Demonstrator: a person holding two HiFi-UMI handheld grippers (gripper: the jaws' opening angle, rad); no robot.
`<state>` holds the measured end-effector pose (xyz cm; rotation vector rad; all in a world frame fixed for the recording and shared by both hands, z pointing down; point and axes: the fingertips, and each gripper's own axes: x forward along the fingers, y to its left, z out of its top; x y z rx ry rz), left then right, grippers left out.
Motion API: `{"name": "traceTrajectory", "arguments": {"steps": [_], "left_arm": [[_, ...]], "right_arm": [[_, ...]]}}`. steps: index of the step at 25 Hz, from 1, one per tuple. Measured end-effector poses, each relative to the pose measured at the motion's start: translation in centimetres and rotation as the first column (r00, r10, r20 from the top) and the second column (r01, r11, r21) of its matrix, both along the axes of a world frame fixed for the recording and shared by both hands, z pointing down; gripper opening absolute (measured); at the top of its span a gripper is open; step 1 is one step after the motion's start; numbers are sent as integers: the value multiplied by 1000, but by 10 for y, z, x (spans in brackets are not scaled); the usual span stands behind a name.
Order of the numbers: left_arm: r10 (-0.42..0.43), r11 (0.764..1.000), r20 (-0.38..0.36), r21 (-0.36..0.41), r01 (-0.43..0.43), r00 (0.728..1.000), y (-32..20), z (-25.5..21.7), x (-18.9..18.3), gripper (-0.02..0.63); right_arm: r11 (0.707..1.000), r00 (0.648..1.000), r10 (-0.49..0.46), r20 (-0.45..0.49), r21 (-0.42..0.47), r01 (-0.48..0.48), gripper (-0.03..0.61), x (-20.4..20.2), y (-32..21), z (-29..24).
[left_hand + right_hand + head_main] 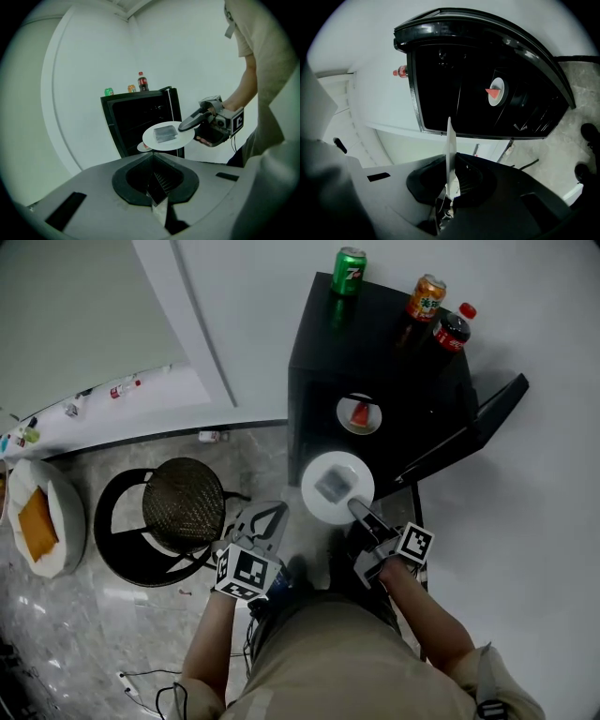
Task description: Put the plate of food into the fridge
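Observation:
A white plate [337,486] carrying a grey block of food hangs level in front of the open black mini fridge [375,362]. My right gripper [356,510] is shut on the plate's near rim. In the right gripper view the plate [450,145] shows edge-on between the jaws, facing the fridge's dark interior [454,84]. The left gripper view shows the plate [168,136] and the right gripper [206,119] from the side. A small plate with a red slice [359,414] sits inside the fridge. My left gripper [267,521] hangs shut and empty, left of the plate.
The fridge door [469,432] stands swung open to the right. A green can [350,270], an orange can [426,297] and a cola bottle [453,329] stand on the fridge top. A round black stool [184,502] is at the left, on the marble floor.

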<state>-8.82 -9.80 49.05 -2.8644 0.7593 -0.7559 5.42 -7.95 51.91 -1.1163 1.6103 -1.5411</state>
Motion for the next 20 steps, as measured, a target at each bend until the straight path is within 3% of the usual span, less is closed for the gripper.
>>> {"name": "traceTrajectory", "arguments": {"steps": [7, 12, 20], "left_arm": [[-24, 999, 31, -36, 25, 999, -13, 8, 20, 12], [-68, 997, 76, -22, 70, 995, -39, 15, 24, 9], [-136, 977, 25, -162, 138, 990, -51, 63, 38, 9]], "right_arm": [[999, 999, -37, -6, -32, 37, 32, 21, -11, 28], [998, 997, -70, -17, -4, 70, 32, 28, -32, 41], [998, 998, -62, 8, -26, 63, 32, 35, -42, 83]]}}
